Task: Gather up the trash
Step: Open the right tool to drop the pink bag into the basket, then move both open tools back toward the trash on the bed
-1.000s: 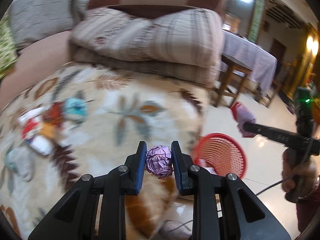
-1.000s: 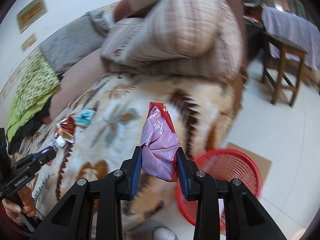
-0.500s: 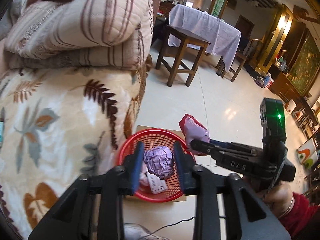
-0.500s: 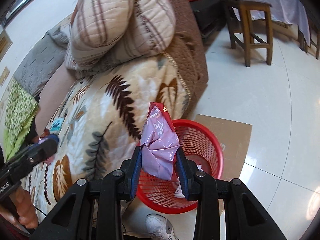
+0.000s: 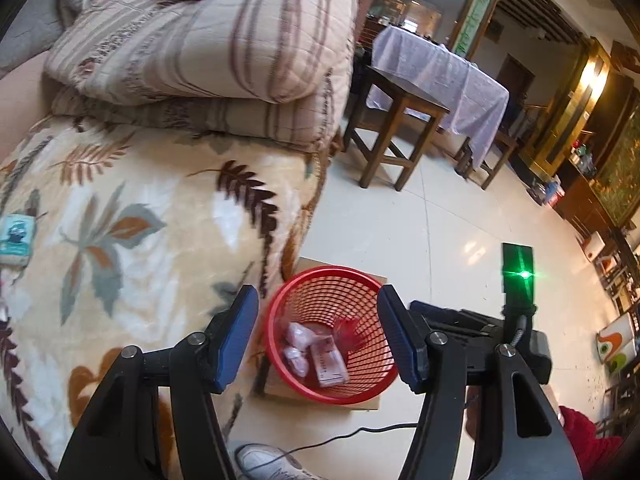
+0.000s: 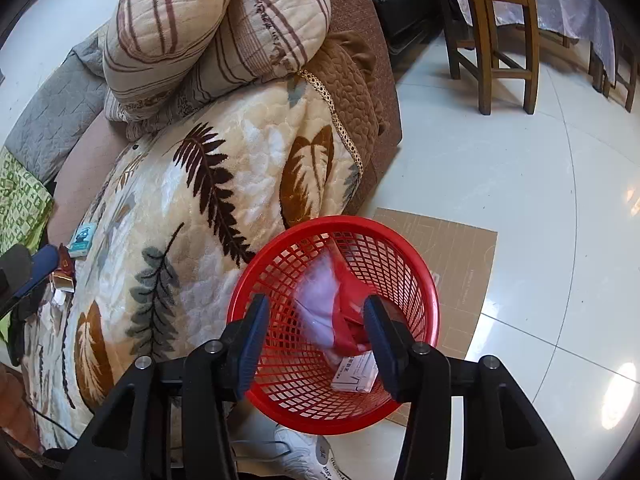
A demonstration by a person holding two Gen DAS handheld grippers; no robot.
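A red mesh basket (image 5: 320,270) (image 6: 432,280) stands on the floor beside the sofa. My left gripper (image 5: 317,292) hovers over it, jaws opening, nothing between them. A crumpled purple foil ball (image 5: 298,334) lies in the basket beside a white packet (image 5: 330,364). My right gripper (image 6: 316,302) is also above the basket, its jaws opening. A pink-and-red plastic bag (image 6: 344,312) shows blurred between its pads, dropping into the basket. In the left wrist view the right gripper's body (image 5: 460,320) sits just right of the basket.
A leaf-patterned blanket (image 5: 120,200) covers the sofa. On it lie a teal packet (image 5: 16,234) (image 6: 82,236) and some wrappers (image 6: 64,272). Cardboard (image 6: 460,248) lies under the basket. A wooden stool (image 5: 396,120), a white shoe (image 6: 300,452) and a cable (image 5: 360,432) are nearby.
Both grippers swung from over the blanket to above the basket. The left jaws opened and the foil ball fell in. The right jaws opened and the bag is dropping.
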